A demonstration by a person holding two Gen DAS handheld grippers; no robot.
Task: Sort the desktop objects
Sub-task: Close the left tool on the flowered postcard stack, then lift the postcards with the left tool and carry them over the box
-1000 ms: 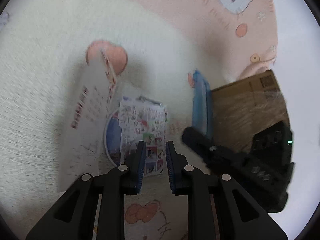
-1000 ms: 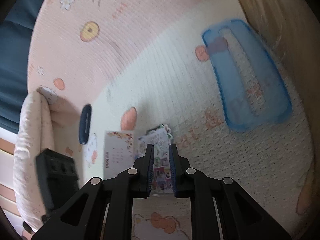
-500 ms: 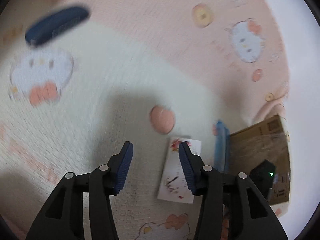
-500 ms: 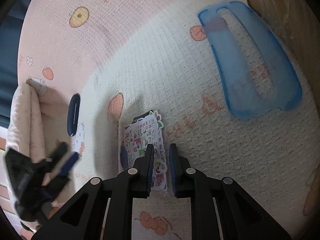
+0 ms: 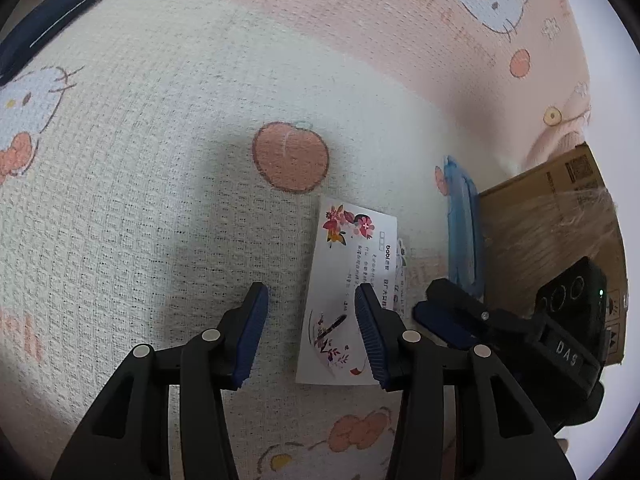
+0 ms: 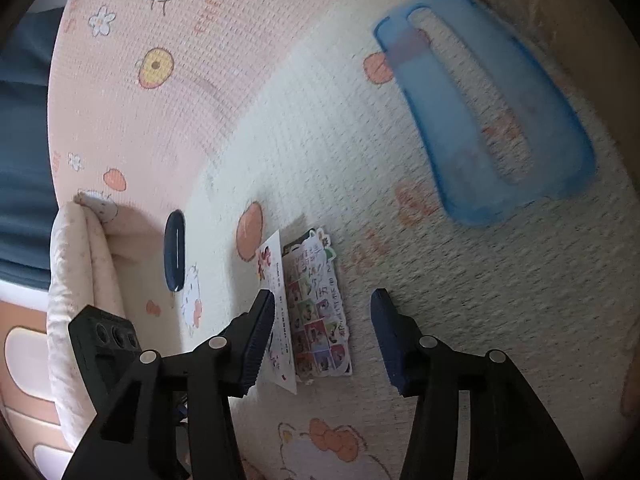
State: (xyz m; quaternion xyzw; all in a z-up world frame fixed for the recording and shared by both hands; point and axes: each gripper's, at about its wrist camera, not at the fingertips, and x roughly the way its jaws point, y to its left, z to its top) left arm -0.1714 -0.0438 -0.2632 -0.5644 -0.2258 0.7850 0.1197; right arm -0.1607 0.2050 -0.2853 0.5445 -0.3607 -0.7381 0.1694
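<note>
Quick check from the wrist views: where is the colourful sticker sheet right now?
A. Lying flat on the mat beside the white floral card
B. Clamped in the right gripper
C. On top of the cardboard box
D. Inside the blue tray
A: the sticker sheet lies flat on the mat next to the white floral card, with the open right gripper above it, not pressing it.

surface: cream-and-pink cartoon-cat blanket (image 5: 168, 184) | right: cardboard box (image 5: 548, 216) | light: soft, even
</note>
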